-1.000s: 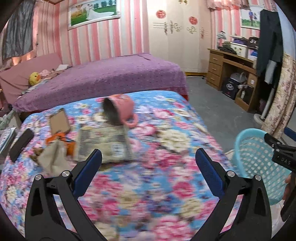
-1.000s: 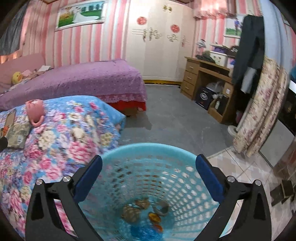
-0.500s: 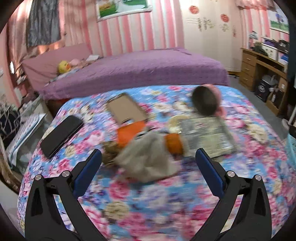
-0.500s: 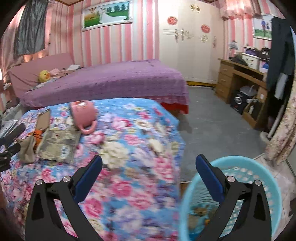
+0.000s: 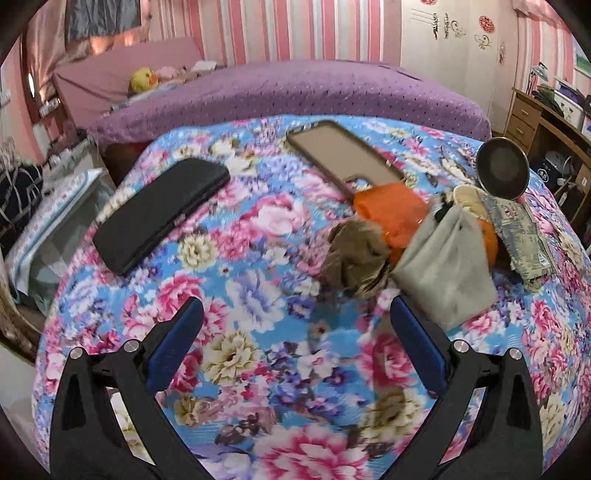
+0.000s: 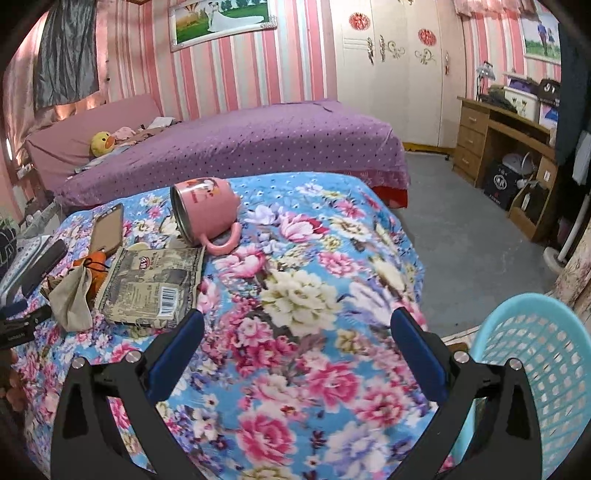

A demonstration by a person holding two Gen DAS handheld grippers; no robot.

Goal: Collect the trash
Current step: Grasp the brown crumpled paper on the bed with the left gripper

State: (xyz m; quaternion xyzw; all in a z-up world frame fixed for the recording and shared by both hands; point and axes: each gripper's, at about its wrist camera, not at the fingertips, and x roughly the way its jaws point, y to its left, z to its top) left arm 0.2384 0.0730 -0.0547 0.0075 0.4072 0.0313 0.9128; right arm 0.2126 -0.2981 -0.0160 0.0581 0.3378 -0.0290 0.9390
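While both hand-held grippers, left [image 5: 295,332] & right [image 6: 295,332], hover spread w/ nothing held, crumpled scraps [image 5: 406,236] remain on the bed [image 5: 258,295], basket [image 6: 535,369] waiting nearby.

Pink-and-white striped walls [image 6: 236,59], framed wedding picture [image 6: 221,20] at 12 o'clock. Purple-covered bed [image 6: 258,147] mid-room; white wardrobe [image 6: 391,70] at 1 o'clock, wooden desk [image 6: 506,147] at 3 o'clock. Grey floor [image 6: 461,229]; dim indoor light.
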